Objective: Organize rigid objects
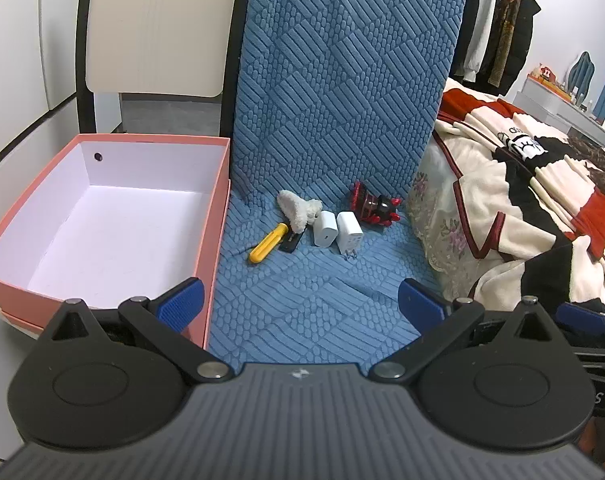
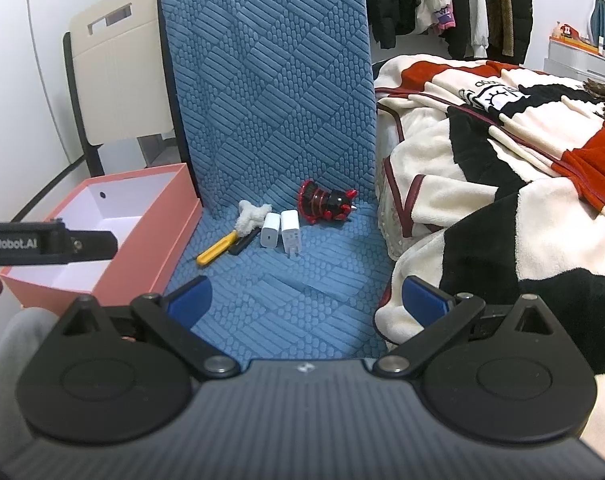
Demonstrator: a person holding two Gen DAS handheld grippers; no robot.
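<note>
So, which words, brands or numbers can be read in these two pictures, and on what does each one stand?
"enRobot.AI": on the black body of the left tool, cut off at the picture's left edge.
"S": a single letter on the black part at the right edge, the rest hidden.
Black print on the blanket: too warped to read.
White chargers: small marks, unreadable.

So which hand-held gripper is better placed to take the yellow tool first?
Probably left. The left hand-held gripper is open beside the pink box, facing the yellow tool. The right hand-held gripper sits further toward the blanket.
</note>
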